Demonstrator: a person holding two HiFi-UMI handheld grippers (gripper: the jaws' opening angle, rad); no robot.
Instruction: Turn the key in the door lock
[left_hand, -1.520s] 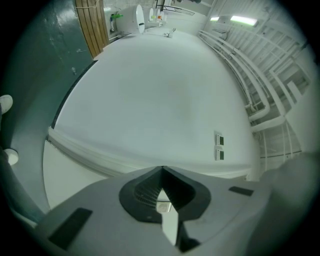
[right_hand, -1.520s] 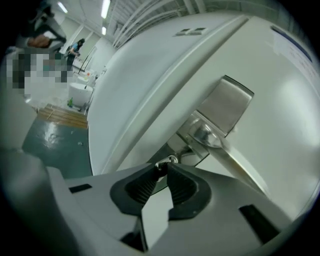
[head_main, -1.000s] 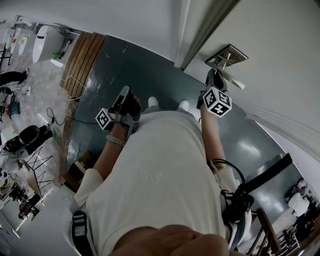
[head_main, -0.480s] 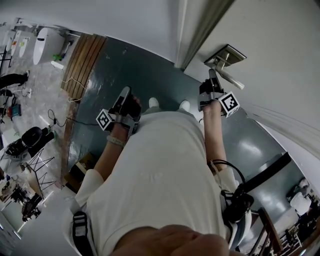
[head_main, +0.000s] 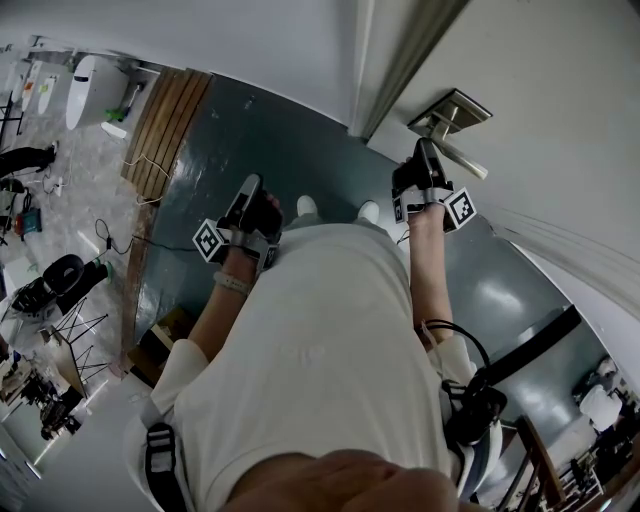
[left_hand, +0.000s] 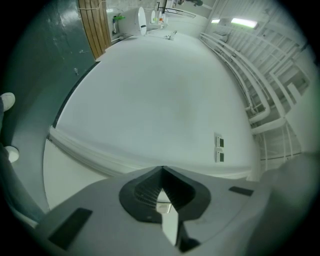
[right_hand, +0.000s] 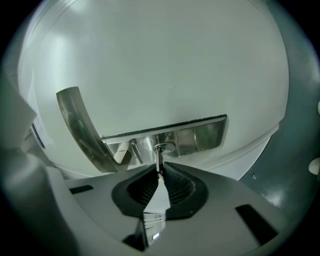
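Seemingly the right hand-held gripper (right_hand: 160, 172) was clamped on the key (right_hand: 159, 159) in the lock (right_hand: 200, 134) ahead, turn possibly unfinished; left hand-held gripper (left_hand: 162, 172) closed, empty.

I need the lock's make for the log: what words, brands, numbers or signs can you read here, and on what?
None can be read in any view.
Lock plate: bare metal, no brand shows.
Key: no marking can be made out.
Marker cubes, left and right: black-and-white square patterns, not text.
Wall plates: too small to read.
Sticker low in the right gripper view: print too blurred to read.
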